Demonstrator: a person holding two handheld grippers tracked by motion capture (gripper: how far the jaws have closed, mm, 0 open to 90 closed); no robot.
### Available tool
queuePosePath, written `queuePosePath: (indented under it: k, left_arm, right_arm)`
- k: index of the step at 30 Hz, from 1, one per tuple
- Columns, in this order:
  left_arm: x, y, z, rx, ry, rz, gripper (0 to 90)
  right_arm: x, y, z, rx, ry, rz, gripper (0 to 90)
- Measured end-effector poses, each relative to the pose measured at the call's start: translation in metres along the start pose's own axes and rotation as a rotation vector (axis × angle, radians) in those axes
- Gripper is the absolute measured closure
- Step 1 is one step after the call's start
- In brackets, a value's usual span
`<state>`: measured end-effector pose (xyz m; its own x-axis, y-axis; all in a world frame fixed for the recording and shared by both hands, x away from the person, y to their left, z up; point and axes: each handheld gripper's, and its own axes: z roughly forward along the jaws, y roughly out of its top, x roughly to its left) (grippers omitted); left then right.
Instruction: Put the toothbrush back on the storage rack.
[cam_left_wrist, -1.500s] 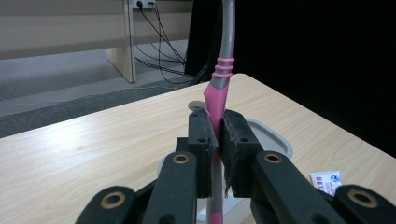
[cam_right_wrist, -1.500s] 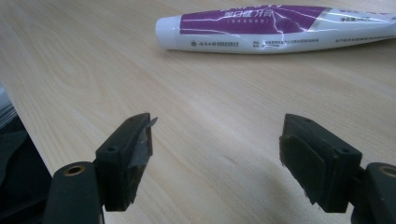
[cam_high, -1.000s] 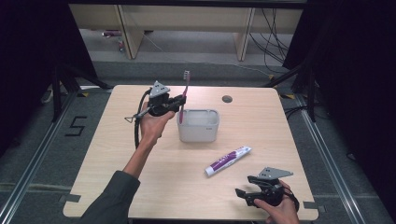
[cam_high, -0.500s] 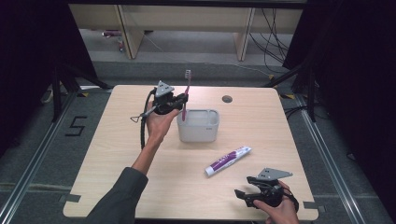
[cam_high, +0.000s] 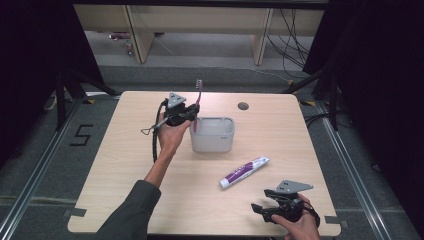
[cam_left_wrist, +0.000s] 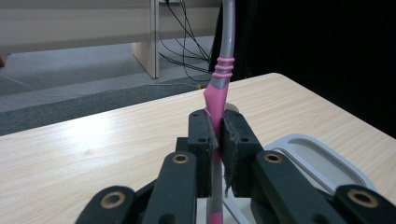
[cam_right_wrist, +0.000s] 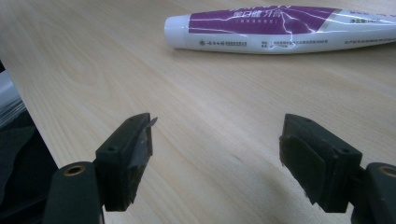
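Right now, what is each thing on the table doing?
toothbrush: upright, bristles up, pinched between the left gripper's pads, its lower end down at the tub's left edge.
left gripper: shut on the toothbrush, beside the tub.
tub: upright on the table, open at the top.
toothpaste tube: lying flat, cap on, nothing touching it.
right gripper: open, nothing between its jaws, low over the table near the front edge.

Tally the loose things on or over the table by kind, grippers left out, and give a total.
Toothbrush: 1, upright, clamped in the left gripper over the cup.
Toothpaste tube: 1, lying flat on the table.
Grey cup: 1, standing on the table.
Total: 3
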<state>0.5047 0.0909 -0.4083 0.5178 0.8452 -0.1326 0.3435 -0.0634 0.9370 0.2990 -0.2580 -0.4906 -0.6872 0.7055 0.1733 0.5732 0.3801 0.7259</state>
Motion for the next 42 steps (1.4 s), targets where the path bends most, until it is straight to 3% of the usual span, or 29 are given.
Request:
queuePosePath:
  k: [9,27,42]
  left_arm:
    - [0.002,-0.009,0.004,0.029,0.012,-0.002,82.0]
    - [-0.001,-0.016,0.009,0.072,0.026,0.014,81.8]
    - [0.003,-0.024,0.008,0.100,0.047,0.030,80.9]
  right_arm:
    - [0.001,0.000,0.001,0.008,0.022,0.012,26.1]
    - [0.000,0.000,0.000,0.001,0.002,0.000,26.1]
    - [0.001,0.001,0.001,0.007,0.009,0.014,26.1]
